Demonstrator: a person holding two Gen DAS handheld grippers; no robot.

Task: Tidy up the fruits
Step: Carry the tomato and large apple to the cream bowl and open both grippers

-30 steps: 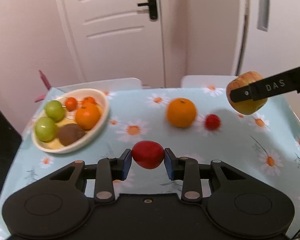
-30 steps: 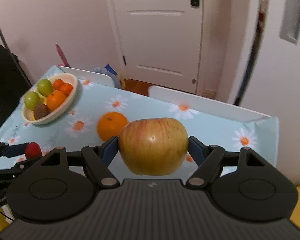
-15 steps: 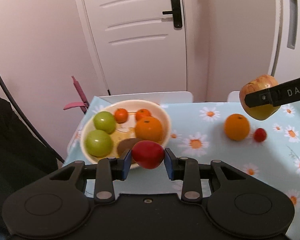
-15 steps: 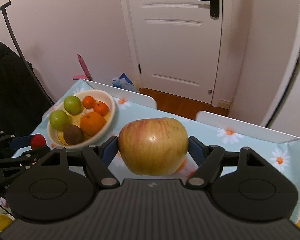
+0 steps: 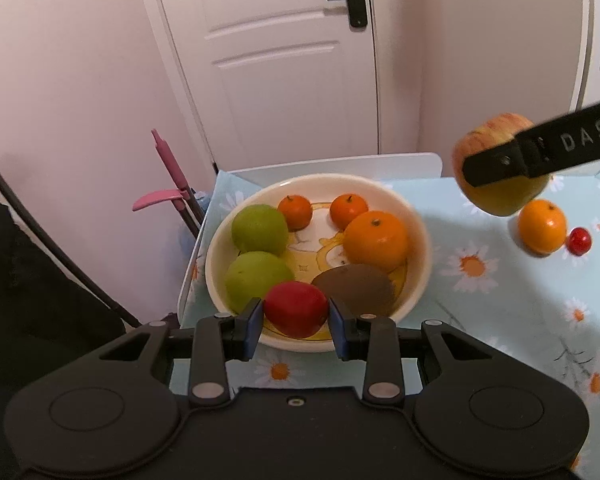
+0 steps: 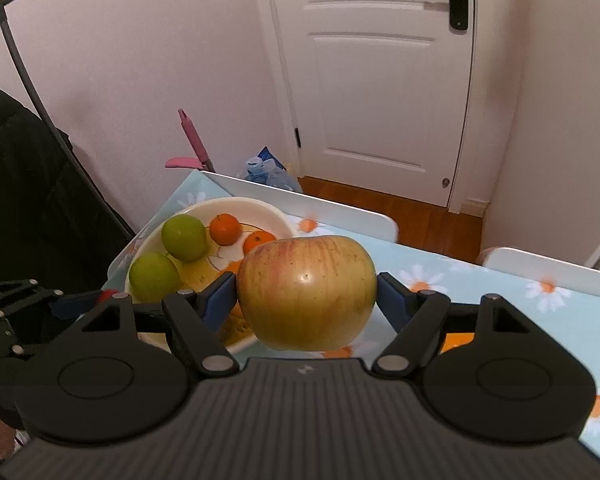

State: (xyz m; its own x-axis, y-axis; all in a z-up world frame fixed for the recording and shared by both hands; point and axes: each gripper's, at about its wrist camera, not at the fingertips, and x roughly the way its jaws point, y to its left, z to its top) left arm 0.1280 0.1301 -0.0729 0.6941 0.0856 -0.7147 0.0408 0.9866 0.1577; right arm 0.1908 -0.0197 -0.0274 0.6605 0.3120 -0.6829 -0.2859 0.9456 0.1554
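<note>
My left gripper is shut on a small red fruit and holds it over the near rim of the cream bowl. The bowl holds two green fruits, a big orange, two small tangerines and a brown kiwi. My right gripper is shut on a large yellow-red apple, in the air right of the bowl; it shows in the left wrist view. An orange and a small red fruit lie on the table.
The table carries a light blue daisy cloth, and its left edge is just beyond the bowl. White chair backs stand at the far side. A pink tool leans by the wall, and a white door is behind.
Both grippers have moved left towards the bowl with their fruit. The left one now hangs over the bowl's near rim, and the apple has come close to the bowl's right side.
</note>
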